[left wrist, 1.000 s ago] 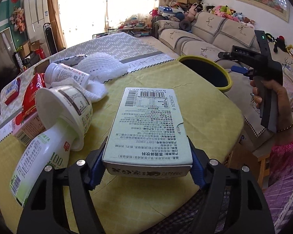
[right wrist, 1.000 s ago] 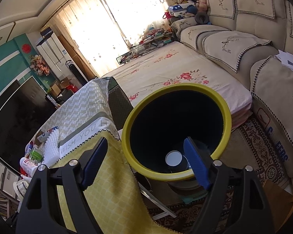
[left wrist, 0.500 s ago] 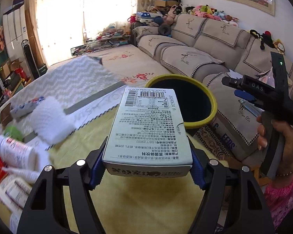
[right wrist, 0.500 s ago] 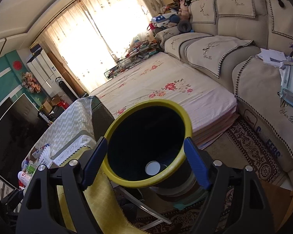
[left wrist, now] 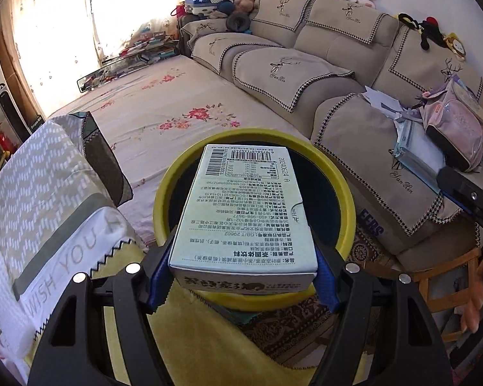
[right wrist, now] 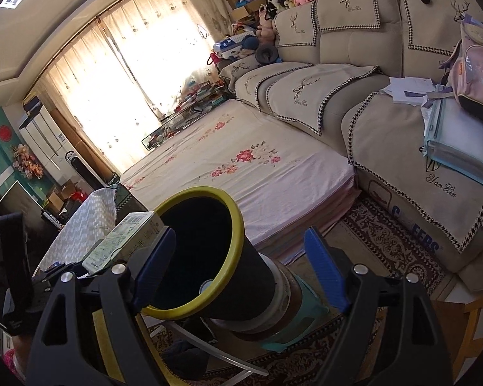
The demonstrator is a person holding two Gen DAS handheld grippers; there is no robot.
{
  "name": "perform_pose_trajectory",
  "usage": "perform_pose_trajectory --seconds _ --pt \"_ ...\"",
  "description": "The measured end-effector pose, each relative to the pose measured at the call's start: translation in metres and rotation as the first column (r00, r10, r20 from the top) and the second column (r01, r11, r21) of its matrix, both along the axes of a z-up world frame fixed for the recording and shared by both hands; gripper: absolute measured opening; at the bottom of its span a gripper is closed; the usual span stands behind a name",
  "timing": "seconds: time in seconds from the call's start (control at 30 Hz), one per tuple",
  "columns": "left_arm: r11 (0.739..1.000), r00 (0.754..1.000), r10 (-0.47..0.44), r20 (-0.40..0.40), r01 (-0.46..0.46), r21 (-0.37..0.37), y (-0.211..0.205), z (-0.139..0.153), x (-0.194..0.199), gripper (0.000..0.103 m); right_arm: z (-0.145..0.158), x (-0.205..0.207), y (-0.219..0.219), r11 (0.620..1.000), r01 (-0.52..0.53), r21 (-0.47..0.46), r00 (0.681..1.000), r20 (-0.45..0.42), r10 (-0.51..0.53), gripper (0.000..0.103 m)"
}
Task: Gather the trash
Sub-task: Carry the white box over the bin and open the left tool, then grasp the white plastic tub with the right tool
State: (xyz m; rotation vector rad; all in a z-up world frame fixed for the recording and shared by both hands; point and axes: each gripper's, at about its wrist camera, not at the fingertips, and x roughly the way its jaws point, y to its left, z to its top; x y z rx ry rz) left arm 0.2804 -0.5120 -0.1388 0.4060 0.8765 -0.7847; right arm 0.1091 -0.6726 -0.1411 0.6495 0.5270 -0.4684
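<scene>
I've swung my left tool (left wrist: 243, 276) off the table (left wrist: 193, 347) and out over the bin (left wrist: 349, 222), box (left wrist: 244, 212) pinched flat between its pads, lying level above the dark opening. Only the drop remains, I'd say. My right tool (right wrist: 240, 268) hangs spread and empty beside the bin.

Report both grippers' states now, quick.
Left gripper: closed on the pale green carton, held over the yellow-rimmed bin.
Right gripper: open, holding nothing.
</scene>
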Motion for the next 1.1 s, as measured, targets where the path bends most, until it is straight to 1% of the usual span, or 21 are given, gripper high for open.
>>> perform_pose_trajectory --seconds 0.07,0.1,0.13,0.17,0.23,0.3,0.43,0.57,0.63,0.7,0.8,0.9,0.97,1.0,1.1 --pt "1.000 1.000 0.011 -0.010 -0.011 0.010 -0.009 -0.005 0.011 0.073 -0.001 0.001 0.001 1.000 -0.002 0.001 1.000 -0.005 0.002 0.078" --pt "1.000 1.000 0.018 -0.005 -0.018 0.013 -0.011 -0.007 0.015 0.078 -0.001 0.001 0.001 1.000 -0.005 0.001 1.000 -0.006 0.005 0.078" --pt "0.999 0.999 0.032 0.007 -0.033 0.015 -0.012 -0.007 0.018 0.088 -0.001 0.002 0.003 1.000 -0.009 0.001 1.000 -0.007 0.009 0.078" --pt "0.999 0.999 0.044 0.016 -0.045 0.010 -0.009 -0.007 0.018 0.090 -0.001 0.003 0.005 1.000 -0.013 -0.001 1.000 -0.007 0.013 0.078" --pt "0.998 0.998 0.065 0.018 -0.064 -0.022 0.002 -0.001 0.016 0.091 -0.001 0.005 0.005 1.000 -0.017 -0.004 1.000 -0.008 0.017 0.078" --pt "0.995 0.996 0.085 0.024 -0.083 -0.058 0.025 0.010 0.007 0.091 -0.001 0.007 0.008 1.000 -0.024 -0.004 1.000 -0.009 0.024 0.079" --pt "0.983 0.988 0.128 0.084 -0.115 -0.141 0.081 0.039 -0.022 0.097 -0.003 0.018 0.021 0.998 -0.068 -0.006 0.997 -0.023 0.068 0.079" --pt "0.965 0.974 0.184 0.129 -0.154 -0.212 0.146 0.063 -0.055 0.098 -0.004 0.035 0.043 0.990 -0.138 -0.010 0.990 -0.036 0.137 0.079" --pt "0.952 0.962 0.231 0.147 -0.193 -0.237 0.182 0.074 -0.066 0.098 -0.004 0.044 0.058 0.983 -0.185 -0.013 0.982 -0.043 0.184 0.079" --pt "0.936 0.943 0.286 0.169 -0.237 -0.259 0.218 0.086 -0.078 0.098 -0.004 0.055 0.077 0.971 -0.239 -0.020 0.970 -0.052 0.238 0.079" --pt "0.904 0.900 0.384 0.209 -0.320 -0.284 0.275 0.103 -0.094 0.098 -0.003 0.069 0.107 0.944 -0.328 -0.028 0.944 -0.059 0.326 0.079" --pt "0.864 0.850 0.476 0.227 -0.404 -0.300 0.331 0.114 -0.110 0.098 0.000 0.082 0.144 0.907 -0.419 -0.034 0.907 -0.060 0.417 0.079" --pt "0.831 0.802 0.543 0.251 -0.471 -0.296 0.368 0.118 -0.120 0.098 0.003 0.090 0.169 0.873 -0.486 -0.042 0.873 -0.062 0.483 0.079" --pt "0.811 0.770 0.578 0.270 -0.508 -0.289 0.386 0.119 -0.127 0.098 0.004 0.092 0.182 0.857 -0.513 -0.044 0.858 -0.064 0.510 0.079" --pt "0.758 0.697 0.652 0.298 -0.591 -0.275 0.431 0.116 -0.139 0.098 0.006 0.101 0.218 0.796 -0.605 -0.035 0.796 -0.066 0.602 0.079"
